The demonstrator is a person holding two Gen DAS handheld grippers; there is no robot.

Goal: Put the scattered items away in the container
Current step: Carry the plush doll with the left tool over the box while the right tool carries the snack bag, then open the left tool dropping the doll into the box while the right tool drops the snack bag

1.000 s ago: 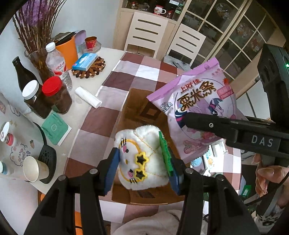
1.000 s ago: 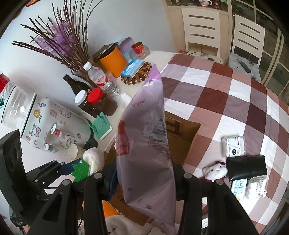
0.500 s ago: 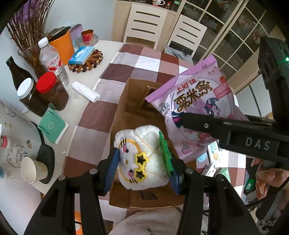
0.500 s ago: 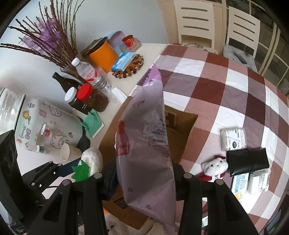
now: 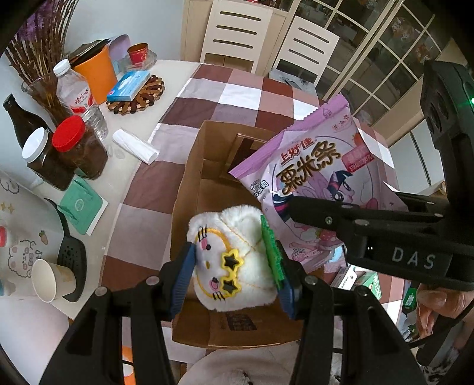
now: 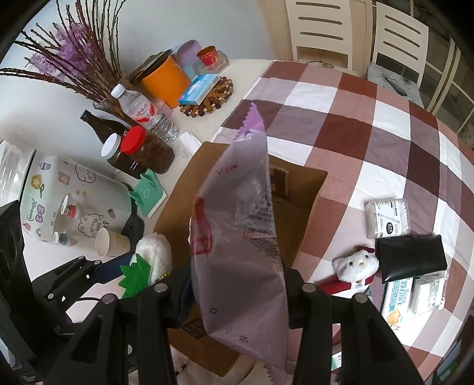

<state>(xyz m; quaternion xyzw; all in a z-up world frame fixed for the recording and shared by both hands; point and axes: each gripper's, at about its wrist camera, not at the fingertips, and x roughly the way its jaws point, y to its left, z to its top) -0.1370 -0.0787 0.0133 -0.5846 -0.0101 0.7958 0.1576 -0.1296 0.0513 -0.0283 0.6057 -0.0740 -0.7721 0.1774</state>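
**Soft daylight, warped edges**

Even daylight comes from the glass panes (image 5: 370, 56) at far right; shadows are faint. Both views are sharp centrally, bend strongly outward, and go black in the corners. Pale wall (image 6: 183, 20) looks mildly washed.

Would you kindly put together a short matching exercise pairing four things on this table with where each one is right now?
Things:
1. white plush toy
2. pink snack bag
3. blue box
4. black pouch

Places:
A. on the round beaded trivet
B. held in the right gripper
C. lying on the checked cloth
D. held in the left gripper

Pairs: 1-D, 2-B, 3-A, 4-C
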